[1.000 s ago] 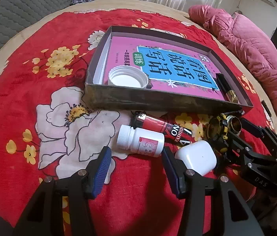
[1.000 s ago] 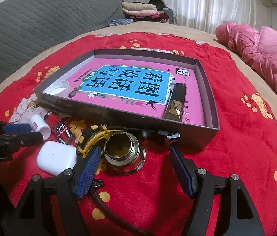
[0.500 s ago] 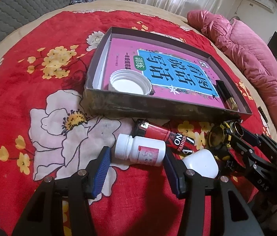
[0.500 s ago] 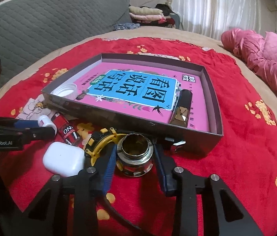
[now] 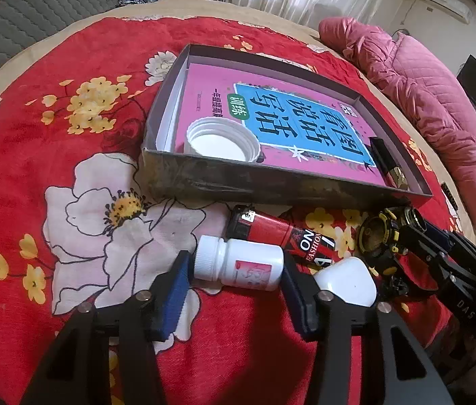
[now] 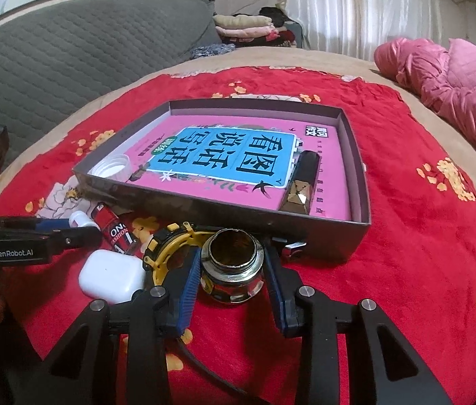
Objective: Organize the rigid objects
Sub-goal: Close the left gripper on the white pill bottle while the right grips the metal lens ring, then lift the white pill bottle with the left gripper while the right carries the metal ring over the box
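Black-framed tongs [image 5: 236, 278], blue ribbed pads [image 6: 189, 287], silver screws, white "GenRobot.AI" lettering

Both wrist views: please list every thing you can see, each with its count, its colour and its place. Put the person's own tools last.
Box: 1, grey, on the red flowered blanket.
Book: 1, pink with blue panel, flat in the box.
Screw cap: 1, white, in the box's near left corner.
Case: 1, black and gold, in the box, right side.
Pill bottle: 1, white, lying between the left gripper's pads.
Tube: 1, red and black, before the box.
Earbud case: 1, white, before the box.
Watch: 1, black and yellow, beside the metal fitting.
Metal fitting: 1, silver.
Left gripper: jaws just closing around the pill bottle, contact unclear.
Right gripper: shut on the metal fitting.
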Demonstrator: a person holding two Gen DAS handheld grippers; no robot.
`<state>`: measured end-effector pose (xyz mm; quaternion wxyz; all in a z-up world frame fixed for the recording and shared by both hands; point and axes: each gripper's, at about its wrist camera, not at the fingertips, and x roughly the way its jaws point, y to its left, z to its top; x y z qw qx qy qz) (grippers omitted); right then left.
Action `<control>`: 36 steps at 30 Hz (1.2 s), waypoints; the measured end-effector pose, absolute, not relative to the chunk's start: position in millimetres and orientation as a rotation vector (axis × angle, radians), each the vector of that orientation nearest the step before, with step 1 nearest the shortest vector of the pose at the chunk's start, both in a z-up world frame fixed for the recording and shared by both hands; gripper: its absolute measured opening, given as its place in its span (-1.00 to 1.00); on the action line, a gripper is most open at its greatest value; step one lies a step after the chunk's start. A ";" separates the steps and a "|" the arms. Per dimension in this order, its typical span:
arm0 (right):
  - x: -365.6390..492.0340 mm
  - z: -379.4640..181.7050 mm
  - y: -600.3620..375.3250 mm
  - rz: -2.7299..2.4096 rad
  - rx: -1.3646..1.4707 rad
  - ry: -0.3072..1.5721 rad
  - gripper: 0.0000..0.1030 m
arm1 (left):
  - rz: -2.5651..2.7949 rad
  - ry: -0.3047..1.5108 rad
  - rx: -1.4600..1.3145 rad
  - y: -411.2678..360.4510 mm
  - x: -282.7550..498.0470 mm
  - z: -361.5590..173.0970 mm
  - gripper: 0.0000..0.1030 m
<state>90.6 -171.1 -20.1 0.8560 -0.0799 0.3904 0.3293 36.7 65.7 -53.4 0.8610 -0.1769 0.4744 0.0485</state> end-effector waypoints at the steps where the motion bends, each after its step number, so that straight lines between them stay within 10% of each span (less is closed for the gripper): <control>1: 90.4 -19.7 -171.8 0.691 -0.165 0.821 -0.26 | 0.101 0.996 -0.377 66.7 36.4 -53.6 -0.06; 36: 71.7 8.0 -182.8 0.715 -0.136 0.761 -0.26 | 0.052 0.948 -0.345 47.7 22.8 -20.3 -0.09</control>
